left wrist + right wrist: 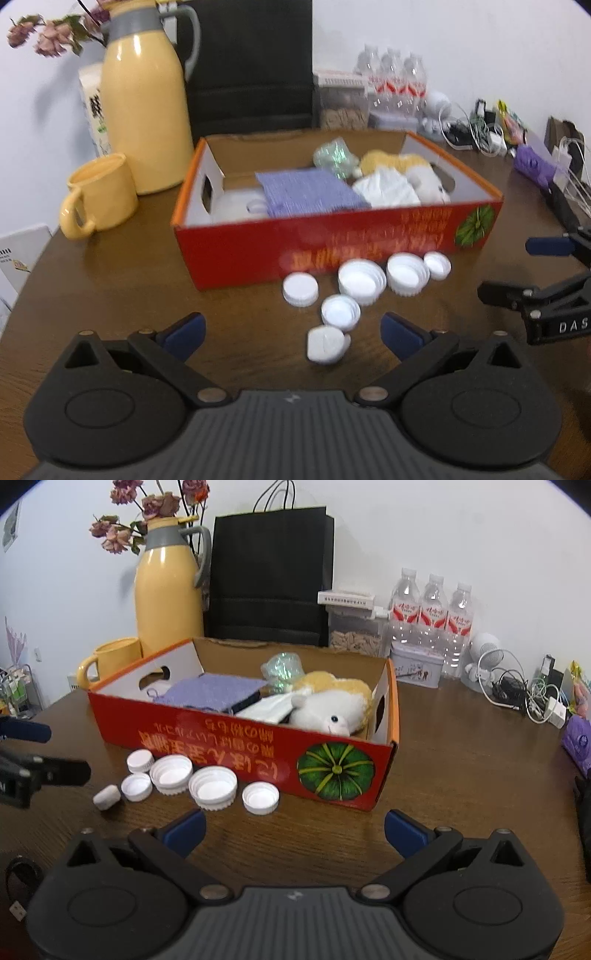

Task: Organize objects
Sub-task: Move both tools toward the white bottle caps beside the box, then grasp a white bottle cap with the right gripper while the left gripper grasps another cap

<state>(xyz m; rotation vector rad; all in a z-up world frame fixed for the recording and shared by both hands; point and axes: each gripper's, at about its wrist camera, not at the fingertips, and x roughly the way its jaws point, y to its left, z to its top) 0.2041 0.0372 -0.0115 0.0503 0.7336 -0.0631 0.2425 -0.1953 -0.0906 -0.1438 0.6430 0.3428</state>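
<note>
Several white bottle caps lie on the brown table in front of a red cardboard box. The box holds a purple cloth, a white plush toy and other items. My left gripper is open and empty, just short of the nearest cap. My right gripper is open and empty, near the box's front right corner; it shows at the right edge of the left wrist view.
A yellow thermos and yellow mug stand left of the box. A black bag, water bottles, a tin and cables line the back and right.
</note>
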